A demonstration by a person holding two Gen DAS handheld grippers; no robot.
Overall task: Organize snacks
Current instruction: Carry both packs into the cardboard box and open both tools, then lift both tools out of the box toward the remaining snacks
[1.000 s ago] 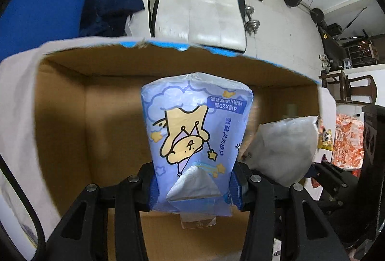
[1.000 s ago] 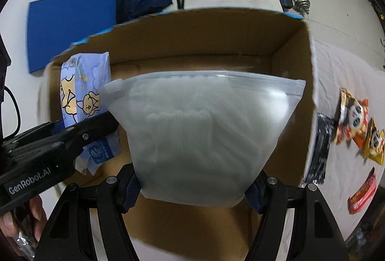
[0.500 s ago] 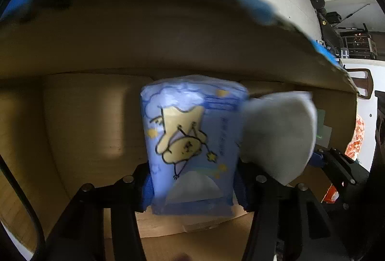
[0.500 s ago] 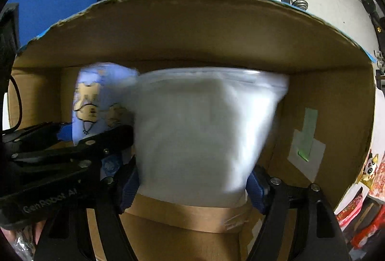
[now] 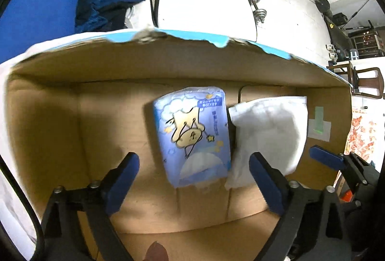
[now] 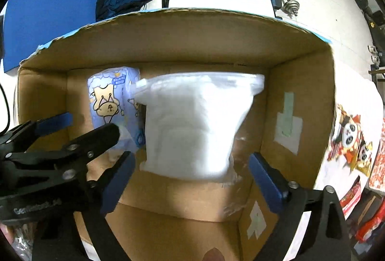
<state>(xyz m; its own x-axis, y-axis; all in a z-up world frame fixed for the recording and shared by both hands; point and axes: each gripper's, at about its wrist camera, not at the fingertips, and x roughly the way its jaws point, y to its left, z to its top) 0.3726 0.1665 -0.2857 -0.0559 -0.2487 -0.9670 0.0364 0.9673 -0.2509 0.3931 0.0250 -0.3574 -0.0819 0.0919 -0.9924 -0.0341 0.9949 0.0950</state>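
- Left wrist view: the left gripper [image 5: 193, 185] has its jaws spread wide and grasps nothing.
- Between and beyond its fingers, a light-blue plastic tissue-style pack printed with a yellow cartoon dog [image 5: 192, 138] lies on the floor of the open brown cardboard box [image 5: 96, 116].
- A frosted white zip-top pouch [image 5: 269, 133] lies just beside the pack on its right, touching it.
- The blue-padded finger of the right gripper [image 5: 327, 160] shows at the right edge, near the pouch.
- Right wrist view: the right gripper [image 6: 190, 182] also has its jaws released, wide apart, clear of the pouch [image 6: 197, 124], which rests inside the box [image 6: 300, 92].
- The blue pack [image 6: 110, 102] sits left of the pouch, partly behind the left gripper [image 6: 79, 131].
- Orange panda-printed snack packets [image 6: 351, 136] lie on the white tabletop [image 6: 361, 97] outside the box, to its right.
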